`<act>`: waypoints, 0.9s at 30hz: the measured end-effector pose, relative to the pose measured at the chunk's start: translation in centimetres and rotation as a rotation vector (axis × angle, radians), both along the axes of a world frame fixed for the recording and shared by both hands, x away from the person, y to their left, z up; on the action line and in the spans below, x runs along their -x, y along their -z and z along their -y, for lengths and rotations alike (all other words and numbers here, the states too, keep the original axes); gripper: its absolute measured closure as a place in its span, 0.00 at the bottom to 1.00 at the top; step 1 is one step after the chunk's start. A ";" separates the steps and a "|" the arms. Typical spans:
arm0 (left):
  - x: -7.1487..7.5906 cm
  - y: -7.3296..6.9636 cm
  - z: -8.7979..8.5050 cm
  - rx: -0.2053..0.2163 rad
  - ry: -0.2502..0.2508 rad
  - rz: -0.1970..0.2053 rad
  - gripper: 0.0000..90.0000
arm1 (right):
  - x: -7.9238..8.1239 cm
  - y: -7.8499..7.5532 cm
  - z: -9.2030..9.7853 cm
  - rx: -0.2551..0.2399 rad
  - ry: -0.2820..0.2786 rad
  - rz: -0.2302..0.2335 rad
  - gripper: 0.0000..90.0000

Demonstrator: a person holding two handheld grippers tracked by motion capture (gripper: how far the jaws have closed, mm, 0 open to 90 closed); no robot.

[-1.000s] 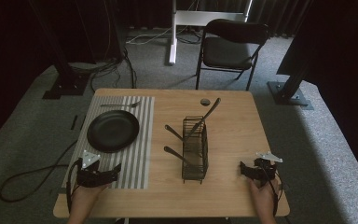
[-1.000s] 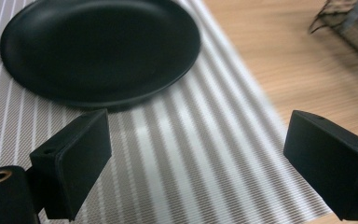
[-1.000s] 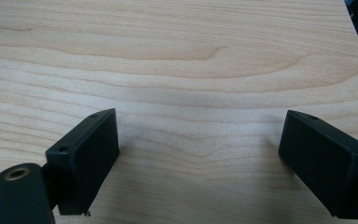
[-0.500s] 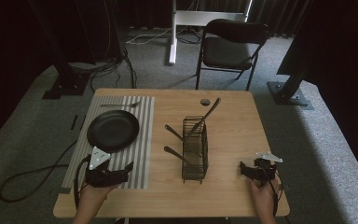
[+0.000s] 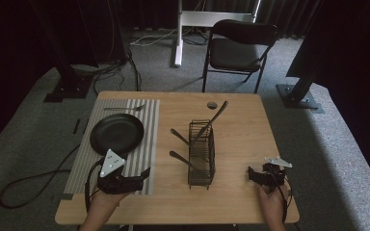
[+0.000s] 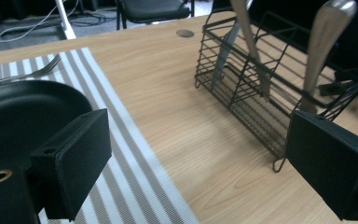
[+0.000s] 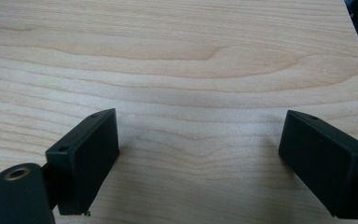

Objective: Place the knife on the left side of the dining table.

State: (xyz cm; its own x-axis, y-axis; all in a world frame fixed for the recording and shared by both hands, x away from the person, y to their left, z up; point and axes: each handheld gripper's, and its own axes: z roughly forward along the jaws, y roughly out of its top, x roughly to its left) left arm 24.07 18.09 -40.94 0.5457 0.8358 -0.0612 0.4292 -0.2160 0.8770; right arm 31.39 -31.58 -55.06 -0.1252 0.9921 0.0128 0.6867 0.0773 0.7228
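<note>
The wooden desk carries everything, so trouble starts with what can slide on it: the striped placemat lies loose on the left half, and the left gripper hovers at its near corner, jaws spread wide and empty. From where I stand, a low sweep toward the middle could catch that edge and drag the mat, taking the black plate and the fork beyond it along

The wire cutlery caddy stands just right of the mat, near mid-desk, and looks light and tall. The left gripper points at it, so a push on its side, rather than a clean grasp, would likely tip it or skid it

Its utensils lean out over the rim at odd angles. In the left gripper view one metal handle rises right by the far jaw; clipping it could lever the caddy over or flick the piece out

The right gripper rests apart on bare wood near the right edge, jaws equally wide, holding nothing
</note>
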 end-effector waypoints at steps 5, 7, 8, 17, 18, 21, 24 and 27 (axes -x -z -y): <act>0.0 -0.5 0.9 0.018 0.036 0.007 0.09 | 0.0 0.0 0.0 0.000 0.000 0.000 0.12; 0.0 -0.7 1.3 0.030 0.052 0.010 0.09 | 0.0 0.0 0.0 0.000 0.000 0.000 0.12; 0.0 -0.7 1.3 0.030 0.052 0.010 0.09 | 0.0 0.0 0.0 0.000 0.000 0.000 0.12; -0.4 -1.8 3.4 0.031 0.115 0.030 0.09 | 0.0 0.0 0.0 0.001 -0.001 0.000 0.12; -0.4 -1.9 3.7 0.033 0.119 0.030 0.09 | 0.0 0.0 0.0 0.001 -0.001 0.000 0.12; -0.8 -2.1 4.3 0.040 0.130 0.027 0.09 | 0.0 0.0 0.0 0.002 -0.001 0.000 0.12; -1.1 -2.1 4.9 0.036 0.141 0.025 0.09 | 0.0 0.0 0.0 0.002 -0.001 0.000 0.12; -1.2 -2.0 5.3 0.038 0.153 0.021 0.09 | 0.0 0.0 0.0 0.002 -0.001 0.000 0.12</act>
